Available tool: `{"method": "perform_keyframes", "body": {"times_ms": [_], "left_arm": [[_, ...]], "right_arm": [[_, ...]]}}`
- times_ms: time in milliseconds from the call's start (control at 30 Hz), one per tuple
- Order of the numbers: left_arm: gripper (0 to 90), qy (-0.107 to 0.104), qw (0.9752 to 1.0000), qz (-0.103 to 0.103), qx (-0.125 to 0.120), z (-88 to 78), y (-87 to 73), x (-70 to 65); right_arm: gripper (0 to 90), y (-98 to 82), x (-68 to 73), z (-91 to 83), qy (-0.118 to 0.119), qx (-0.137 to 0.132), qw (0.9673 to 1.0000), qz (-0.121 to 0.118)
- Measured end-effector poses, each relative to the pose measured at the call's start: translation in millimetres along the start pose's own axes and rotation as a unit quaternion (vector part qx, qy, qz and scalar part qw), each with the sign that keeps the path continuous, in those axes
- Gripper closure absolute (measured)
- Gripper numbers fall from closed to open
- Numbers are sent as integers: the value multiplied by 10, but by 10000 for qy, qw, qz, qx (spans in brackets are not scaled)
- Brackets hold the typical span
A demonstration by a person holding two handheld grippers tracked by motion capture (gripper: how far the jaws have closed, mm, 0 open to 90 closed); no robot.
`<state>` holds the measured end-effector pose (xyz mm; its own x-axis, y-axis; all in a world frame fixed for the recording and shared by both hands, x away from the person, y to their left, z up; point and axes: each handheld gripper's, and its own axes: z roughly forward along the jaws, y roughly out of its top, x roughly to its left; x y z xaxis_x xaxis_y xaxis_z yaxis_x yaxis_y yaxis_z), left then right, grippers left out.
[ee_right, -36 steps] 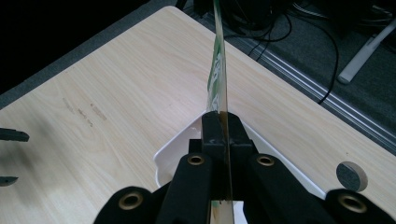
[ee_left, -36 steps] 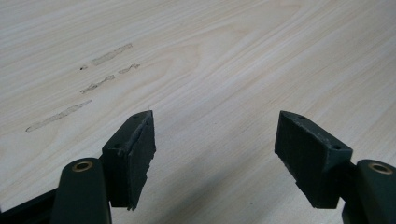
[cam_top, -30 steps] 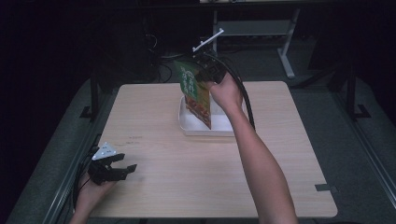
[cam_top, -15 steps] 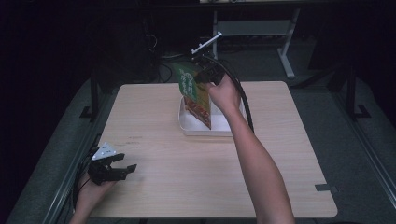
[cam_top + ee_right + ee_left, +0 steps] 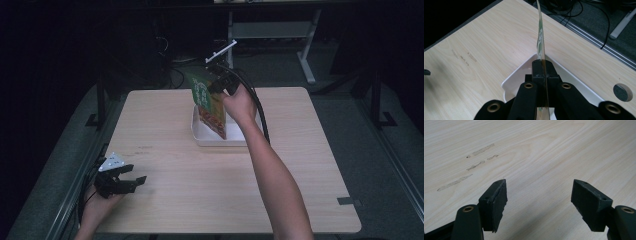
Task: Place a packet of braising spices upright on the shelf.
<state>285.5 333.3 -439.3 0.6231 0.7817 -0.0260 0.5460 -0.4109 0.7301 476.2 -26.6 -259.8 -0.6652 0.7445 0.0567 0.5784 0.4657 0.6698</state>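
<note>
A flat green and orange snack packet hangs upright over a white tray at the table's far middle. My right gripper is shut on the packet's upper edge; in the right gripper view the packet runs edge-on up from between the closed jaws, with the tray beneath. My left gripper rests low at the near left corner of the table, open, with bare wood between its pads.
The light wooden table has a few scuff marks near the left gripper. A round cable hole lies beyond the tray. Black cables trail from the right gripper. A metal rail runs along the table's left side.
</note>
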Motion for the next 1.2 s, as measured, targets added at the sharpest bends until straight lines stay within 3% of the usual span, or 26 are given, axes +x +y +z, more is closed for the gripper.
{"method": "perform_keyframes", "body": {"times_ms": [500, 1200], "left_arm": [[288, 0, 10000, 11, 8, 8, 2, -5], [287, 4, 10000, 25, 15, 10, 3, -9]], "right_arm": [[861, -102, -89, -37, 139, 2, 9997, 193], [894, -245, -157, -108, 143, 120, 9997, 178]]}}
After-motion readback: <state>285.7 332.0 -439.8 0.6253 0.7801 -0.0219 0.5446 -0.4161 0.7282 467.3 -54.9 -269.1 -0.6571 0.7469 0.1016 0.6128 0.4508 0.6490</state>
